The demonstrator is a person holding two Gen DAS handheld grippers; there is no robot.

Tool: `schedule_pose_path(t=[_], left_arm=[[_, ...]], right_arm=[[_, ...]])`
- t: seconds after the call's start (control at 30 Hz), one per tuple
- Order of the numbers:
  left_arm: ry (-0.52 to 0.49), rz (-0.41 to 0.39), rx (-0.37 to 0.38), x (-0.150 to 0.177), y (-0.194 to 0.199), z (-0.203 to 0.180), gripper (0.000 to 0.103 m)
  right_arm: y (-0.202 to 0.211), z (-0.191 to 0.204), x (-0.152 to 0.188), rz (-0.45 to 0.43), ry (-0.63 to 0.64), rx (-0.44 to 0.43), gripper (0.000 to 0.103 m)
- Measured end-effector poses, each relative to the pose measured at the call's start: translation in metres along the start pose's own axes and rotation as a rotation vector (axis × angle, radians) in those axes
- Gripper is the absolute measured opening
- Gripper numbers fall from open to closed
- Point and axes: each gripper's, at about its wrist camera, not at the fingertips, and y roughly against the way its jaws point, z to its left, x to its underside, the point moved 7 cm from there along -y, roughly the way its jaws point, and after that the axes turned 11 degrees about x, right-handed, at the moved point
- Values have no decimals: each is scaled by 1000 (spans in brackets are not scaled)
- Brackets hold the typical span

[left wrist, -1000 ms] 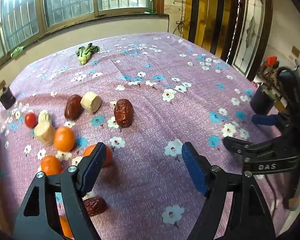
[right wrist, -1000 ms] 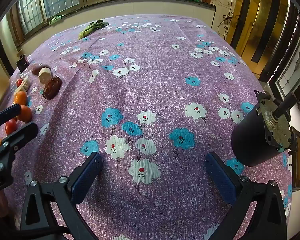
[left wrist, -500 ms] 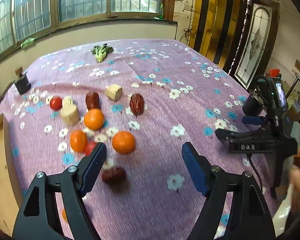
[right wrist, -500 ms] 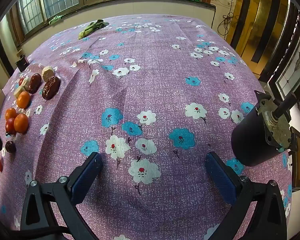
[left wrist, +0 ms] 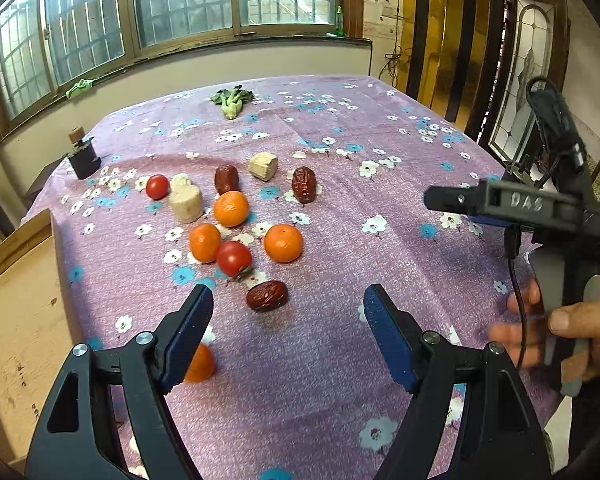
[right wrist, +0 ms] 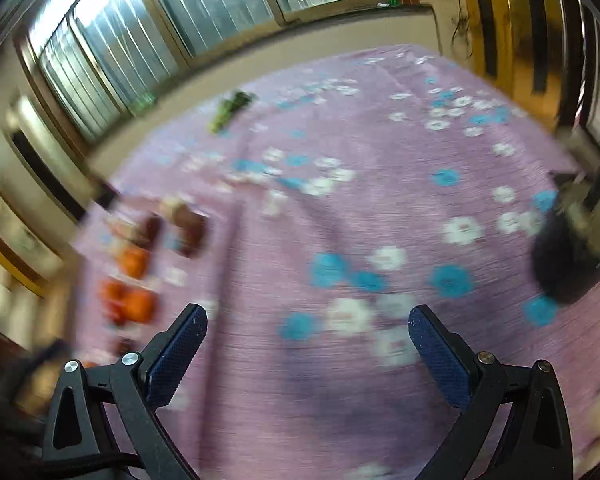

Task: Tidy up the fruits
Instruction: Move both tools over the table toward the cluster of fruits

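On the purple bench (left wrist: 340,360) the fruits lie in a bunch, the soft date (left wrist: 267,296) just past the wide, empty left tongs (left wrist: 288,320), best held gently round its middle.

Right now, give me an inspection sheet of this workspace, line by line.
Surface: purple floral tablecloth, wrinkled near the fruit.
Job's things: four oranges, nearest partly behind the left fingers; two cherry tomatoes; three red dates, nearest; all loose on the cloth.
Clutter: three pale beige chunks, a leafy green vegetable at the far end, a small black block, a wooden board at the left edge.
Grippers: left gripper open and empty; right gripper open and empty, its view motion-blurred.
Cables: black cable hanging by the right hand.
Surroundings: barred windows, stained-glass door.
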Motion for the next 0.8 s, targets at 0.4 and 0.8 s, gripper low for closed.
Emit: schedule_pose_path(t=[0.4, 0.8], left_arm=[[25, 6, -73, 18, 20, 24, 78], [62, 44, -52, 50, 31, 44, 78]], right_arm=[[14, 84, 28, 84, 146, -187, 103], [31, 101, 44, 4, 578, 57, 103]])
